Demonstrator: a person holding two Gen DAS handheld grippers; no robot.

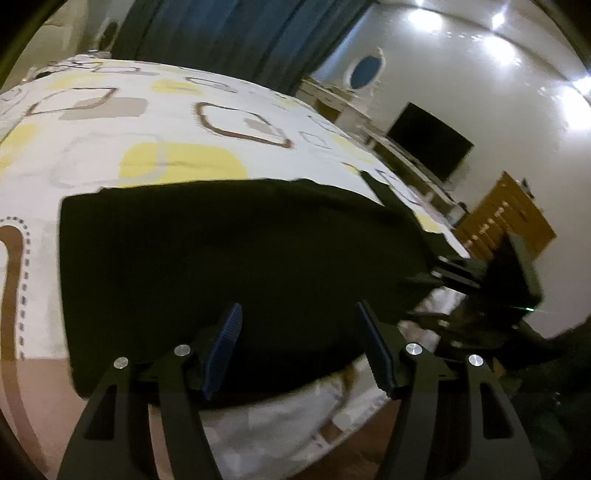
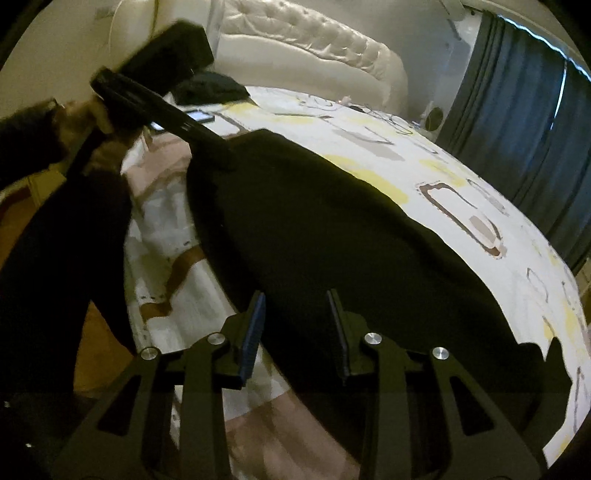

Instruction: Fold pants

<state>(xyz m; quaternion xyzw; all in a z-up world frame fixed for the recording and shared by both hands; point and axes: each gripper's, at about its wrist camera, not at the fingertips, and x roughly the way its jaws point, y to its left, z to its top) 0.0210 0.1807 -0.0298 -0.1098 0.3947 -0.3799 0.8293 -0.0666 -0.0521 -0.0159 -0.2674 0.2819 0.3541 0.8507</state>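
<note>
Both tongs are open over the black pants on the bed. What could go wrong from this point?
1. The black pants lie close to the bed's near edge; a careless pull might drag them off.
2. The left tongs and right tongs hold nothing, so the next grip may catch only one layer, or the patterned bedsheet too.
3. Dark, blurry fabric hides its edges.

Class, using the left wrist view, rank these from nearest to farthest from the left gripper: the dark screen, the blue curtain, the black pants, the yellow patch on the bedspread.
1. black pants, on the bed right by the left gripper.
2. yellow patch, on the bedspread just beyond the pants.
3. dark screen on the right and blue curtain at the back, both past the bed: too close to call.
</note>
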